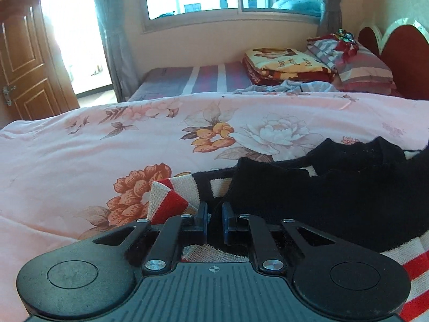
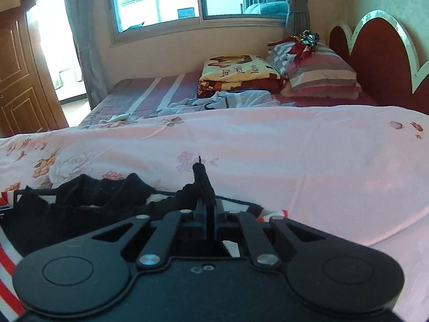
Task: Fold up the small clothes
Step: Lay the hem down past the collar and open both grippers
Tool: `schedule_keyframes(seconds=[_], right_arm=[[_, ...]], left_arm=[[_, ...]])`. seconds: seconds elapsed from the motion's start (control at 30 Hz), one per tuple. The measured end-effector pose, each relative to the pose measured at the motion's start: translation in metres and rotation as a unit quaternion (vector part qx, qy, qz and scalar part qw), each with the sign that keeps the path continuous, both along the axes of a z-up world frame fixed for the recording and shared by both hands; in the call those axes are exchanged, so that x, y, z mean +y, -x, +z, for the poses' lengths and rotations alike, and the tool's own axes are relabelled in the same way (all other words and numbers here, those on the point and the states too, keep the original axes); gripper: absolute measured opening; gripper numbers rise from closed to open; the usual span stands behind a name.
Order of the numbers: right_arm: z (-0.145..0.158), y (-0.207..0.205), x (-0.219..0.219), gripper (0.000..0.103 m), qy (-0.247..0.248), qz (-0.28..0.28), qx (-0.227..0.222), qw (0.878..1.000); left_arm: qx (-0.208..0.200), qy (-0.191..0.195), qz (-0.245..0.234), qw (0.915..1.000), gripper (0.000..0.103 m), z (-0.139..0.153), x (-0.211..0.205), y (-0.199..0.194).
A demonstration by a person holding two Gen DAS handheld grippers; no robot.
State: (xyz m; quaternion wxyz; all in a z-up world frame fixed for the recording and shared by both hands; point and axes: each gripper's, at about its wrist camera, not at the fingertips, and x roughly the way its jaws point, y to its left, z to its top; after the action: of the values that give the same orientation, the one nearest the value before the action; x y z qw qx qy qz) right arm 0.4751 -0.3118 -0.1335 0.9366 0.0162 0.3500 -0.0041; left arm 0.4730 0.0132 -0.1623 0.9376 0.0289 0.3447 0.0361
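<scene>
**Both grippers pinch the near edge of a dark knit garment on the bed**

The garment (image 1: pixel 335 187), black with red and cream striped trim, lies near the front edge of a pink floral quilt (image 1: pixel 134 139), spread between the two tools. That layout suits a fold: one grip on each side lets the near hem be carried over towards the far side in one even pass.

The left gripper (image 1: pixel 214 217) has its jaws drawn close together over dark fabric next to the striped corner; a narrow dark slot shows between the blue pads, and cloth appears to fill it, so I judge it a pinch on the garment. The right gripper (image 2: pixel 207 214) has its jaws pressed together on a tuft of black cloth that sticks up just beyond the tips, a clear sign the fabric is clamped.

Much is hard to read. Each tool's body covers the near part of the garment, so the hem and how many layers are caught cannot be told. The black knit swallows detail; neckline, sleeves and folds blur into one mass. The garment's right side runs out of the left view, its left side out of the right view. No hand or sleeve shows. Beyond the quilt, a pale blue cloth (image 2: pixel 228 99) is partly hidden.
</scene>
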Motion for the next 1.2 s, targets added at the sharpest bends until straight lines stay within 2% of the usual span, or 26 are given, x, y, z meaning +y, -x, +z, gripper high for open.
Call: schedule_keyframes(seconds=[0.07,0.13,0.17,0.2,0.23,0.37,0.43,0.5,0.6,0.67,0.77,0.83,0.9,0.93,1.07,1.2], right_arm=[[-0.016,-0.008,-0.007,0.006,0.001,-0.005,0.028,1.000],[-0.011,-0.004,-0.005,0.009,0.000,0.001,0.027,1.000],[-0.005,0.001,-0.005,0.014,-0.001,0.003,0.019,1.000],[0.002,0.006,-0.005,0.024,0.003,0.001,0.007,1.000],[0.008,0.012,-0.004,0.028,0.008,-0.001,-0.003,1.000],[0.025,0.024,0.009,0.028,0.001,0.025,-0.026,0.999],[0.025,0.026,0.028,0.028,-0.004,0.057,-0.018,0.998],[0.018,0.027,0.053,0.027,-0.001,0.093,-0.006,0.996],[0.000,0.022,0.083,0.025,0.027,0.123,0.009,0.992],[-0.015,0.015,0.084,0.025,0.050,0.112,0.022,0.992],[-0.024,0.013,0.056,0.024,0.022,0.071,0.002,0.997],[-0.021,0.013,0.047,0.017,0.003,0.053,0.007,0.999],[-0.014,0.021,0.053,0.020,0.009,0.054,0.009,0.998],[-0.009,0.028,0.055,0.025,0.002,0.060,0.005,0.998],[0.008,0.065,0.074,0.025,-0.020,0.108,-0.013,0.994],[-0.004,0.083,0.092,0.023,0.016,0.129,0.005,0.991]], left_arm=[[-0.002,0.011,0.016,0.9998,0.011,0.000,0.003,0.000],[-0.005,0.007,0.015,0.9999,0.011,0.002,0.003,0.003],[-0.008,0.008,0.016,0.9998,0.011,0.006,0.004,0.007],[-0.016,0.013,0.020,0.9996,0.011,0.009,0.004,0.012],[-0.024,0.020,0.021,0.9993,0.011,0.015,0.005,0.018],[-0.040,0.036,-0.030,0.9981,0.011,0.034,-0.013,0.034],[-0.021,0.047,-0.066,0.9965,0.011,0.034,-0.031,0.031],[-0.009,0.054,-0.082,0.9951,0.011,0.028,-0.046,0.026],[0.015,0.041,-0.066,0.9969,0.011,0.009,-0.055,0.012],[0.011,0.041,-0.043,0.9982,0.011,-0.001,-0.043,0.009],[0.010,0.058,-0.017,0.9981,0.011,-0.004,-0.027,0.004],[0.015,0.067,-0.011,0.9976,0.011,-0.003,-0.024,0.003],[0.015,0.058,-0.009,0.9982,0.011,0.003,-0.029,0.008],[0.010,0.056,-0.012,0.9983,0.011,0.008,-0.031,0.016],[-0.021,0.058,-0.072,0.9955,0.011,0.027,-0.048,0.058],[-0.001,0.036,-0.102,0.9942,0.012,0.016,-0.063,0.078]])
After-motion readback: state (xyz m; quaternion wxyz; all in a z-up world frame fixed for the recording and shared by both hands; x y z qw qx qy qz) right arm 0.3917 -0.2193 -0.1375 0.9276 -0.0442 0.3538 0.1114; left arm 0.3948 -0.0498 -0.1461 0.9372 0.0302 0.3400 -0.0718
